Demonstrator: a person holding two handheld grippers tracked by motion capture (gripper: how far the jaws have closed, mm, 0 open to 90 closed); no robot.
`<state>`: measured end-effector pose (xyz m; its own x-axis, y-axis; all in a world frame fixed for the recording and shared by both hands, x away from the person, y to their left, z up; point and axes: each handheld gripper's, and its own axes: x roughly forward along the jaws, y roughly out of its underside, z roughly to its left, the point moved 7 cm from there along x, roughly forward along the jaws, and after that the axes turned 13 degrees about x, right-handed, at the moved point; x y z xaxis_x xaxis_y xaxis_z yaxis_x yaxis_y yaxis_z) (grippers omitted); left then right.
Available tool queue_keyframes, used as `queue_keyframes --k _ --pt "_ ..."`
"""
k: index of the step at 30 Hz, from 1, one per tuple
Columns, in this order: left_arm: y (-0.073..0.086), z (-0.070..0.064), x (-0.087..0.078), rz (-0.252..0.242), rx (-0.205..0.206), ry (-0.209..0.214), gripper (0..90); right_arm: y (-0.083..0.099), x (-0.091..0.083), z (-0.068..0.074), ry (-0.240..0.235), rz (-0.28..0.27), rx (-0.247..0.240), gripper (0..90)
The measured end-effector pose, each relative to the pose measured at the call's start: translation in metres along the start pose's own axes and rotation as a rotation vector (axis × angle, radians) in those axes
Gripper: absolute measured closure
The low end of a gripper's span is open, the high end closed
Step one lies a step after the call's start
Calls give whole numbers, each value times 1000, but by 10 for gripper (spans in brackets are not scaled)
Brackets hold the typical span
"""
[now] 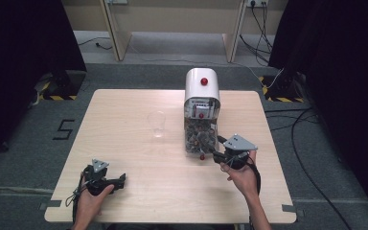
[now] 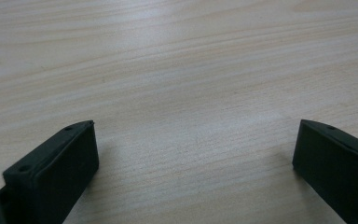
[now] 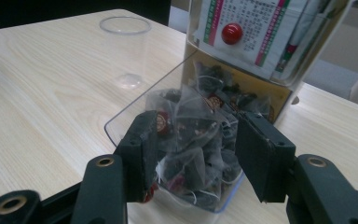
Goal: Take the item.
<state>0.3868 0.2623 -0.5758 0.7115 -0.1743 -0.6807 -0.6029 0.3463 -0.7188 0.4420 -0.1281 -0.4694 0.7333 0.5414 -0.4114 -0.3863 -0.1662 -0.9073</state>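
Right gripper (image 3: pixel 193 154) stood open, jaws astride tea bags (image 3: pixel 191 140) in the dispenser's (image 1: pixel 201 91) drawer, none gripped yet. Left gripper (image 2: pixel 196 154) idled open, empty. Cup (image 1: pixel 156 123) empty.

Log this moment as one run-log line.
right tongs: open, jaws either side of tea bags in pulled-out clear drawer | left tongs: open, over bare table | clear cup: upright, left of dispenser

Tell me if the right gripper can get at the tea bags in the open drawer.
Probably yes: the right gripper is open just in front of the tea bags, and the drawer has no cover.
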Motion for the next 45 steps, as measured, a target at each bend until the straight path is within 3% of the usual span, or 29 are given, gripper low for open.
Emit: queue_keyframes --k 15,45 --pt "0 0 0 0 0 0 0 -2 22 6 -15 16 -12 527" --pt "0 0 0 0 0 0 0 1 60 -2 14 58 -16 597"
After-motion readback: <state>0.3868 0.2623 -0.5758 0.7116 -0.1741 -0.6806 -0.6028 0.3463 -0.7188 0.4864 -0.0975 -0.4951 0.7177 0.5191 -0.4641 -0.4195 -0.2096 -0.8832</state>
